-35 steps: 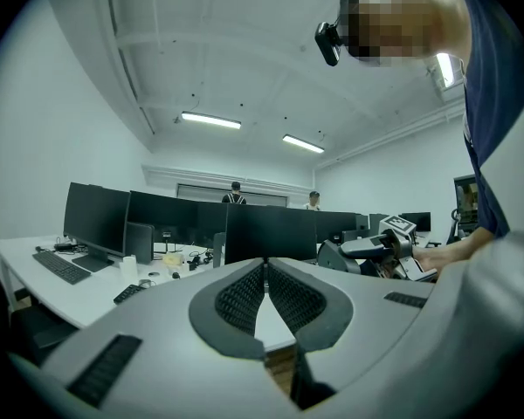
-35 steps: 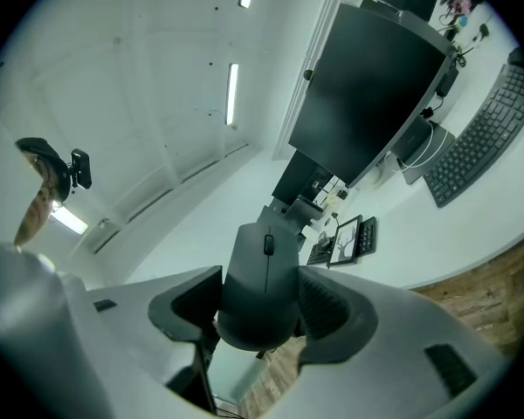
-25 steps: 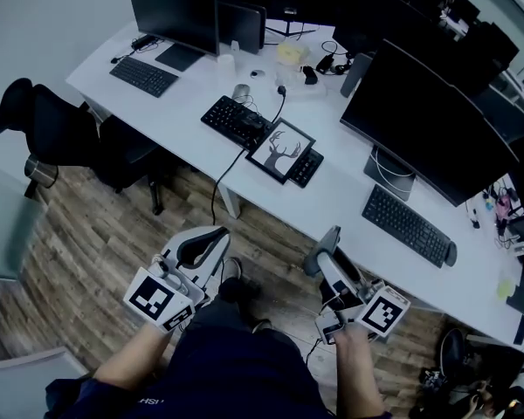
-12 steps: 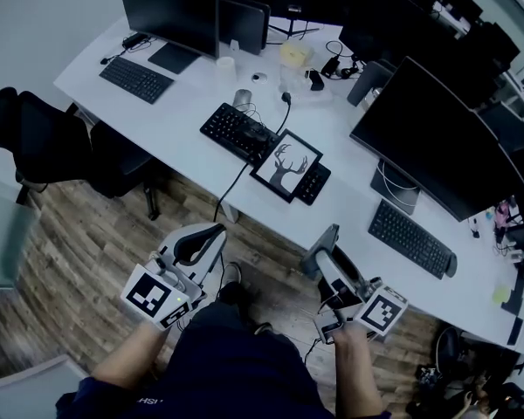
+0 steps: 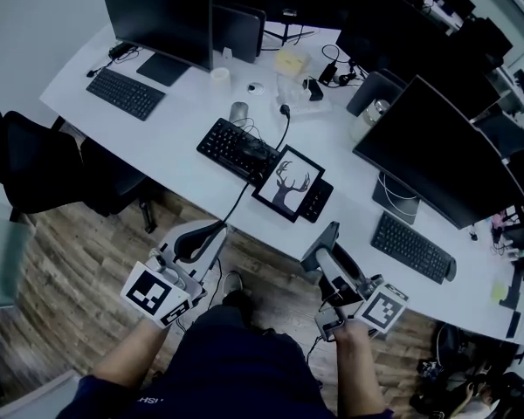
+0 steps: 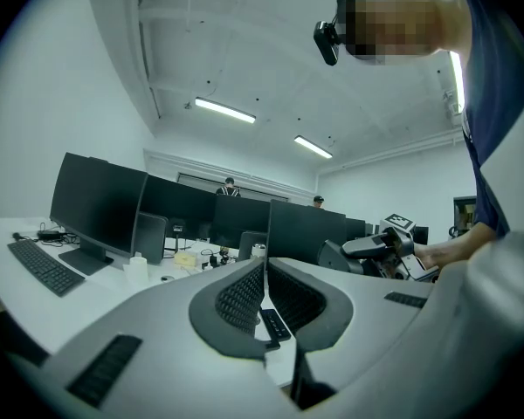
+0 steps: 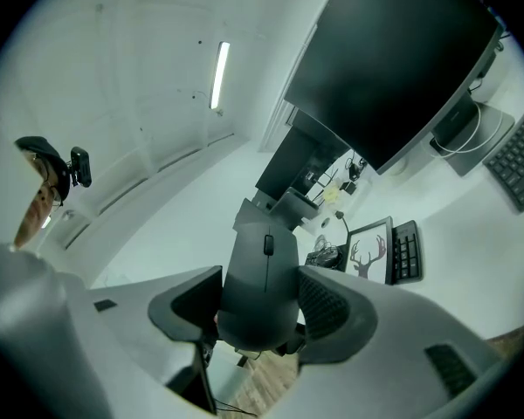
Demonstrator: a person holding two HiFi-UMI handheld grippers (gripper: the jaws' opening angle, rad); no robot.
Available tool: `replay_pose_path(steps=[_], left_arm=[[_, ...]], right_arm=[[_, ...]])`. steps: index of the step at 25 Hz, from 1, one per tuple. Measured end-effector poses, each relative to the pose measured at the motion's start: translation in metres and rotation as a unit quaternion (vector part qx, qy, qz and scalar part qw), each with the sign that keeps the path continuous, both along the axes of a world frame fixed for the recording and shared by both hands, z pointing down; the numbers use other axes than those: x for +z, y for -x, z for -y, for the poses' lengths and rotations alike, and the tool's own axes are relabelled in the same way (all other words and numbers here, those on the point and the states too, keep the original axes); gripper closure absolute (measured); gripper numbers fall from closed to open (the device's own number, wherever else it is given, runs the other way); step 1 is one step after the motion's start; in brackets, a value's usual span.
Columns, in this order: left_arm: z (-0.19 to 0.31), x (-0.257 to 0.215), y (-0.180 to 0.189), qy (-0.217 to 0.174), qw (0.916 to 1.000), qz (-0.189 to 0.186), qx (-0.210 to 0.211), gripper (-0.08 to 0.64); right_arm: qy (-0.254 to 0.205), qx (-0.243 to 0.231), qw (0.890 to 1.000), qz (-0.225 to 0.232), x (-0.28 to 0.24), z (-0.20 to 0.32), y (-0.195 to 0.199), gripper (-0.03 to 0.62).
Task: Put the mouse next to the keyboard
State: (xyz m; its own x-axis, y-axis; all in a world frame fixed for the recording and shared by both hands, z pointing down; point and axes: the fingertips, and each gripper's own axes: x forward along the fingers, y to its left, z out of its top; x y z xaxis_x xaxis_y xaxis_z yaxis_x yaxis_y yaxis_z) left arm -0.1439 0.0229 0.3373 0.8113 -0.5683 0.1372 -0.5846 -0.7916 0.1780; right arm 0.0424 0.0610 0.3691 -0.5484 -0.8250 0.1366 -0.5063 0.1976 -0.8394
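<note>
Mouse point(image 7: 264, 273), dark grey: clamped between the jaws of the right gripper point(image 5: 325, 250), just off the near edge of the white desk point(image 5: 179, 160), apart from the keyboard point(image 5: 237, 147) on that desk; left gripper point(image 6: 264, 297): jaws together, empty, also short of that edge.

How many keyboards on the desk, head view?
3: left keyboard at far left; centre keyboard, partly under the deer tablet; right keyboard at right. Others may be hidden.

1. Looking into an open-plan office.
2. Finding a long white counter point(image 5: 179, 160) carrying wide dark monitors point(image 5: 157, 11), keyboards point(image 5: 127, 92) and trailing cables.
3. Spotting black swivel chairs point(image 5: 35, 160) standing on a wood-plank floor point(image 5: 79, 260).
4. Noting strip lights point(image 6: 223, 109) glowing on a white ceiling.
</note>
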Motion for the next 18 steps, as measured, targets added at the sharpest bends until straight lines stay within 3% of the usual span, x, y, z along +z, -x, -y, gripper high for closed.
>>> replay_pose_path(steps=[18], left_arm=[[0.066, 0.011, 0.007, 0.007, 0.9996, -0.005, 0.026, 0.520]], right_arm=[[0.009, 0.015, 1.000, -0.010, 0.004, 0.061, 0.014, 0.322]])
